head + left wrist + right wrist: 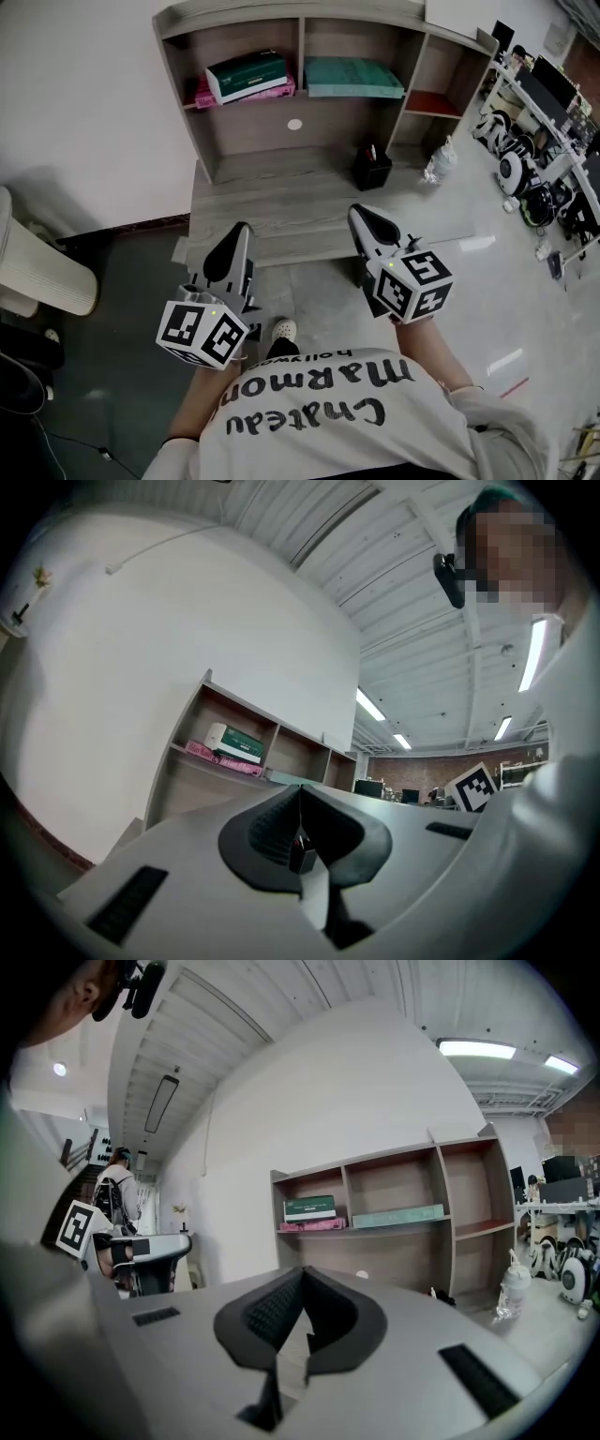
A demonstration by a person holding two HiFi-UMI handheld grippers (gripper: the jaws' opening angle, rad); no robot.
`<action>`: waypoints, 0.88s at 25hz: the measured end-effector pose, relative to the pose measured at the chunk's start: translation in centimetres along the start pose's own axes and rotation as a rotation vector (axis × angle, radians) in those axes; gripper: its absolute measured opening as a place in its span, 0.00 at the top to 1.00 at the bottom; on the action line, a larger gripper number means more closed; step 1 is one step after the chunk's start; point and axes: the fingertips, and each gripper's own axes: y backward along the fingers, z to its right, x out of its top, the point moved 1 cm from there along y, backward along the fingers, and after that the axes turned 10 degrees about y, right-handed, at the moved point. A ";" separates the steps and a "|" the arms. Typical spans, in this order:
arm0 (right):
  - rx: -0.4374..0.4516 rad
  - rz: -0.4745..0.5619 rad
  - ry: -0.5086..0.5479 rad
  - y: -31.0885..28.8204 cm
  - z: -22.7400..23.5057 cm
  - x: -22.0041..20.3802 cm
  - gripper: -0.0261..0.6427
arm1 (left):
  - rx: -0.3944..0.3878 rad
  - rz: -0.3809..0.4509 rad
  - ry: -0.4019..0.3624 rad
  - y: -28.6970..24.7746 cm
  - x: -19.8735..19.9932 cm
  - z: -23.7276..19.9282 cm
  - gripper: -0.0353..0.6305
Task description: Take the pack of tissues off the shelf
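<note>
Lying flat in the shelf's [251, 141] left bay: the pack [246, 75].
Boxy, green-and-white, long axis along the wooden shelf, atop a pink pack [274, 92]; left tool [241, 230] and right tool [362, 212] closed, empty.

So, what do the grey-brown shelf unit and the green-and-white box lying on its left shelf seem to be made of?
Grey-brown shelf unit: probably laminated board with a matt finish. It shows streaky wood-grain print and flat, straight-edged panels.
Green-and-white box: likely printed cardboard or a film-wrapped pack. Its corners are crisp and the colour blocks clean, but it is too small to tell which.
</note>
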 end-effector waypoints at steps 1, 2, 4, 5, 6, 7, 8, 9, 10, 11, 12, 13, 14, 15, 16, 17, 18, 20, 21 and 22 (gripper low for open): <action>-0.003 0.003 -0.013 -1.1 0.4 0.3 0.95 | -0.003 -0.006 -0.009 -0.9 0.5 -0.7 0.92; -0.004 0.008 -0.026 -2.2 0.8 0.7 0.95 | -0.007 -0.010 -0.014 -1.8 1.0 -1.4 0.92; -0.004 0.020 -0.040 -4.5 1.4 1.7 0.95 | -0.020 -0.013 -0.015 -3.7 2.2 -3.0 0.92; -0.006 0.025 -0.038 -5.6 1.7 2.2 0.95 | -0.025 -0.013 -0.014 -4.7 2.8 -3.8 0.92; -0.009 0.029 -0.033 -6.7 2.0 2.7 0.95 | -0.031 -0.011 -0.014 -5.7 3.4 -4.5 0.92; -0.014 0.032 -0.029 -7.8 2.4 3.1 0.95 | -0.038 -0.009 -0.017 -6.7 4.0 -5.2 0.92; -0.020 0.035 -0.026 -8.8 2.8 3.5 0.95 | -0.046 -0.008 -0.021 -7.6 4.5 -5.8 0.92; -0.027 0.040 -0.026 -9.7 3.3 3.9 0.95 | -0.054 -0.007 -0.027 -8.5 5.0 -6.3 0.92; -0.034 0.046 -0.026 -10.6 3.8 4.4 0.95 | -0.062 -0.007 -0.032 -9.3 5.5 -6.8 0.92; -0.041 0.053 -0.027 -11.5 4.2 4.8 0.95 | -0.067 -0.006 -0.037 -10.0 6.0 -7.4 0.92; -0.046 0.061 -0.027 -12.4 4.5 5.2 0.95 | -0.071 -0.003 -0.041 -10.7 6.4 -8.1 0.92; -0.048 0.067 -0.025 -13.3 4.7 5.5 0.95 | -0.072 0.000 -0.043 -11.4 6.9 -8.8 0.92; -0.048 0.070 -0.020 -14.1 4.9 5.8 0.95 | -0.072 0.004 -0.045 -12.0 7.3 -9.4 0.92; -0.049 0.072 -0.017 -14.8 5.0 5.9 0.95 | -0.073 0.008 -0.048 -12.5 7.6 -10.0 0.92; -0.050 0.072 -0.015 -15.5 5.2 6.0 0.95 | -0.074 0.011 -0.051 -13.1 7.9 -10.5 0.92; -0.053 0.073 -0.016 -16.1 5.4 6.1 0.95 | -0.078 0.012 -0.054 -13.6 8.1 -11.0 0.92; -0.056 0.075 -0.019 -16.6 5.6 6.2 0.95 | -0.083 0.012 -0.056 -14.0 8.3 -11.4 0.92; -0.061 0.084 -0.024 -17.5 5.9 6.5 0.95 | -0.096 0.009 -0.055 -14.7 8.6 -12.0 0.92; -0.065 0.089 -0.023 -17.8 6.1 6.7 0.95 | -0.102 0.007 -0.050 -15.0 8.8 -12.3 0.92; -0.069 0.094 -0.021 -18.1 6.3 6.8 0.95 | -0.105 0.006 -0.046 -15.3 8.9 -12.6 0.92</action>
